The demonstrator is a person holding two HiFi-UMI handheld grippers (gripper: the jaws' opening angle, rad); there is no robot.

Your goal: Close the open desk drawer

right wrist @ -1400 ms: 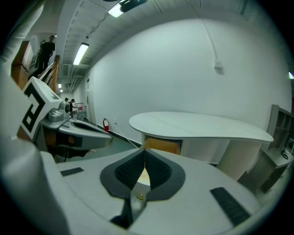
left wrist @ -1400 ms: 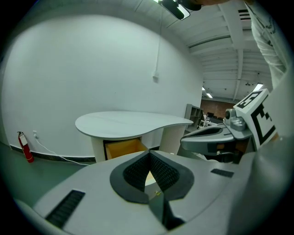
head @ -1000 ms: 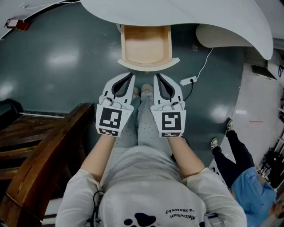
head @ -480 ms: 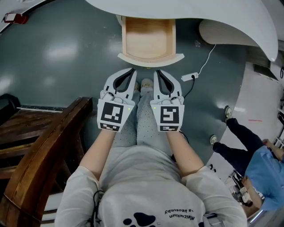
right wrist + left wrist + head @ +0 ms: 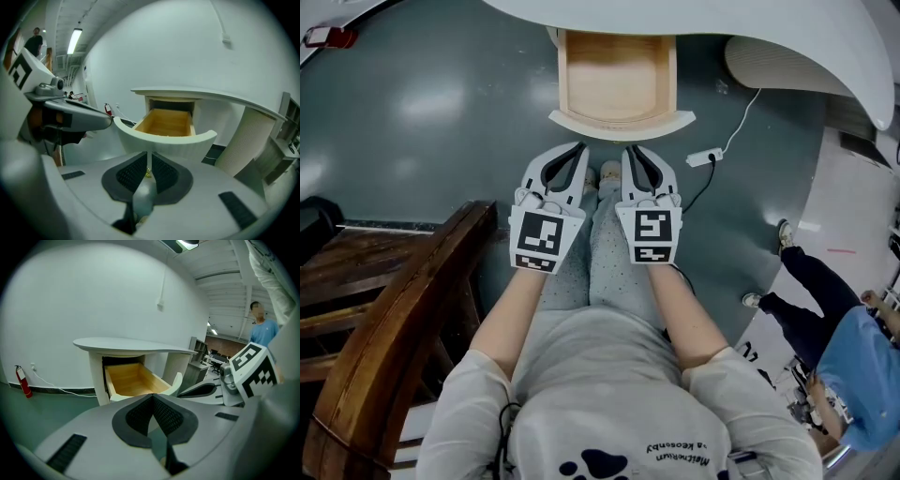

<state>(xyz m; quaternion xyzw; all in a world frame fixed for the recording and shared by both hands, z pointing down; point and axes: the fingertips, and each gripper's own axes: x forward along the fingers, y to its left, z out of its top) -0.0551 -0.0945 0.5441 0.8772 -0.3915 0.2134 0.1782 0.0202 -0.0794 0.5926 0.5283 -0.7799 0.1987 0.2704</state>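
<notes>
You've lowered the left claw [image 5: 578, 150] and right claw [image 5: 630, 153] since a second ago; they point forward and down, side by side, both clenched empty. Just beyond their tips, the wood-lined drawer [image 5: 622, 124] stands pulled out from under the white table [image 5: 694, 19].
</notes>
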